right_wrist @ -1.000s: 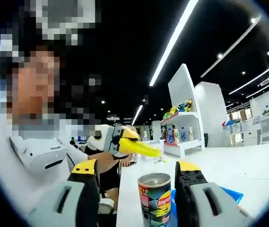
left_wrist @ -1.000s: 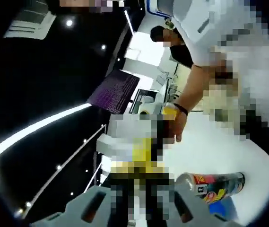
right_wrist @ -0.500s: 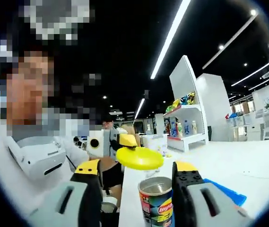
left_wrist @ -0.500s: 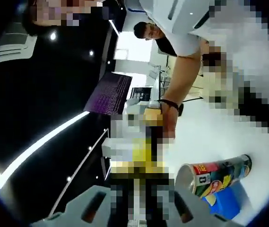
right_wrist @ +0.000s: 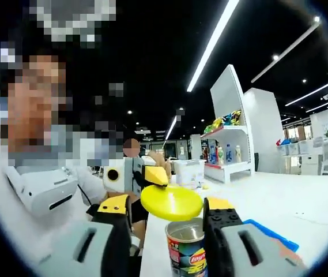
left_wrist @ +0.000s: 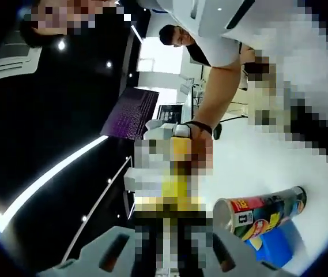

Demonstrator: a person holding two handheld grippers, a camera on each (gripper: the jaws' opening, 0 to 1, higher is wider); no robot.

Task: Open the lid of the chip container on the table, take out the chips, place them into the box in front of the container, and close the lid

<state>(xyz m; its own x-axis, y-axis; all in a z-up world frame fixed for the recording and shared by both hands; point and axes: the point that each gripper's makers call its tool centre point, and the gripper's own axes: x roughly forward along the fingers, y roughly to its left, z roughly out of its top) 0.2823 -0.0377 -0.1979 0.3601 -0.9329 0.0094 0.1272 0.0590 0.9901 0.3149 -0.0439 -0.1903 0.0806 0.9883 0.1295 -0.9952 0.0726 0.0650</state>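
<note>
White desk, carrying the task's things and running back toward a display shelf of bottles and packets; in the left gripper view the desk appears steeply rolled, a sign that the left hand is turned well over on its side.

Blue box, lying flat on the desk just behind and beside the chip container, apparently so that chips can be tipped into it with a short move; in the left gripper view the box shows under the container.

Chip container, upright on the desk with its mouth uncovered, standing between the two jaws of the right tongs; the jaws flank the can closely, probably to steady it, but whether they press on it cannot be told; the right hand points the tongs roughly level, along the desk.

Yellow lid, off the can and held just above its open mouth by the left tongs, which reach in from the left of the right gripper view and are clamped on the lid's edge; in the left gripper view the tips are masked by mosaic; the lid step is judged done, the chips not yet taken out.

A person's forearm in the left gripper view, reaching down toward the desk.
</note>
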